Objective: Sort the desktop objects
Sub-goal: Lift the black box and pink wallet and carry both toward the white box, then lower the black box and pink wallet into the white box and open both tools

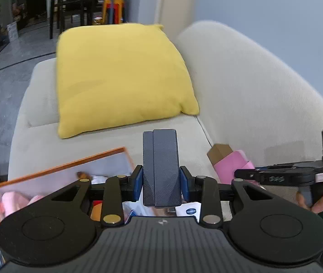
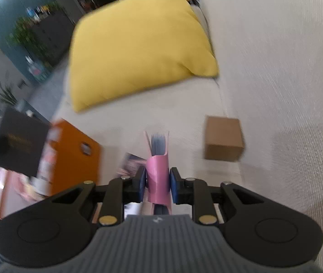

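My left gripper (image 1: 161, 183) is shut on a dark grey rectangular case (image 1: 161, 166), held upright above the sofa seat. My right gripper (image 2: 158, 183) is shut on a pink packet (image 2: 158, 177) with grey sheets sticking out of its top. The pink packet also shows in the left wrist view (image 1: 231, 166), with the right gripper's body to its right. An orange-rimmed box (image 1: 66, 170) with pink and white items inside lies below and left of the left gripper. It shows in the right wrist view as an orange box (image 2: 75, 154).
A yellow cushion (image 1: 120, 77) lies on the beige sofa (image 1: 241, 91) ahead. A small brown cardboard box (image 2: 224, 138) sits on the seat by the backrest. A black box (image 2: 22, 145) stands to the left. Packets lie under the left gripper.
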